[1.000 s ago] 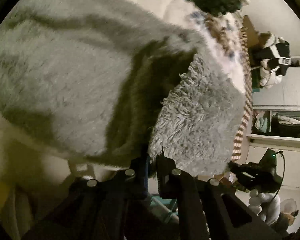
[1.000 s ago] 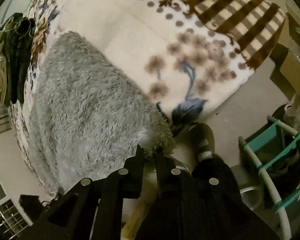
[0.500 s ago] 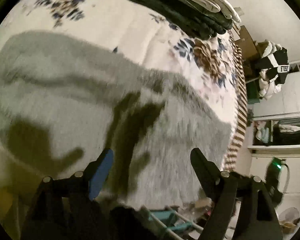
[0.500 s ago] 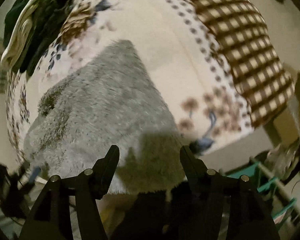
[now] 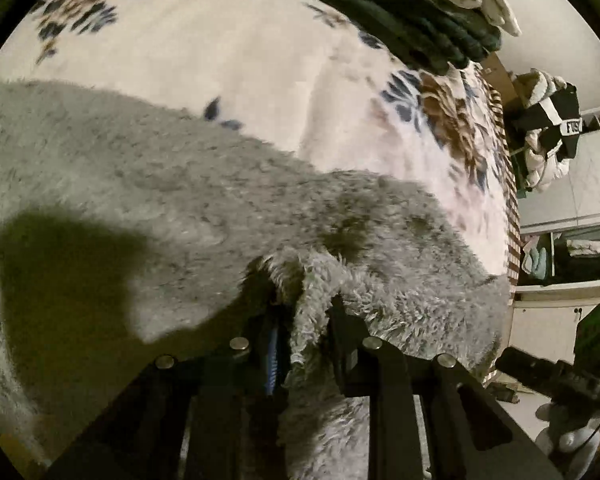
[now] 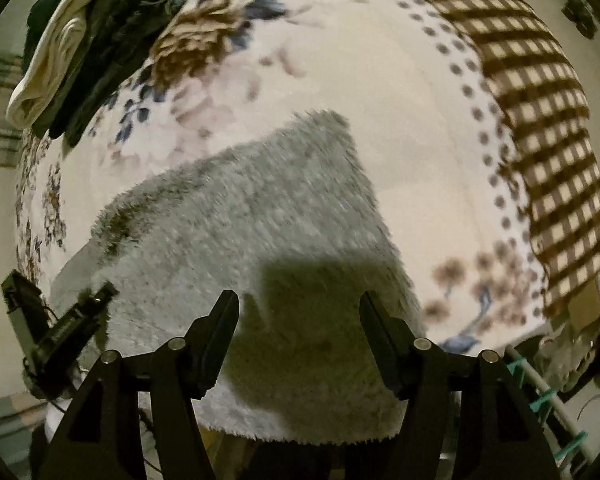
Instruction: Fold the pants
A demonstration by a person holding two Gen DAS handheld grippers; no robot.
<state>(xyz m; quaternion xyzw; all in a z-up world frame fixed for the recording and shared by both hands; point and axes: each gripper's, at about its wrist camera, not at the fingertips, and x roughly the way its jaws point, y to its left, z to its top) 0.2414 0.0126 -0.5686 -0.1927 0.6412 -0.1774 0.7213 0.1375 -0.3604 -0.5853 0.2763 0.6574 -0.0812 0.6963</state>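
Note:
The grey fluffy pants lie folded on a floral blanket on the bed. My left gripper is shut on a raised edge of the pants near the bed's front edge, with fabric bunched between its fingers. In the right wrist view the pants form a grey slab hanging a little over the bed's edge. My right gripper is open and empty, hovering just above the near part of the pants. The left gripper also shows in the right wrist view at the pants' left corner.
A stack of dark green and cream folded clothes sits at the blanket's far side, also in the right wrist view. A brown checked blanket border runs along the right. A teal and white rack stands beside the bed.
Both grippers let go of the pants and opened. The left gripper has since closed again on the pants' near edge. The right gripper stays open and has drawn back.

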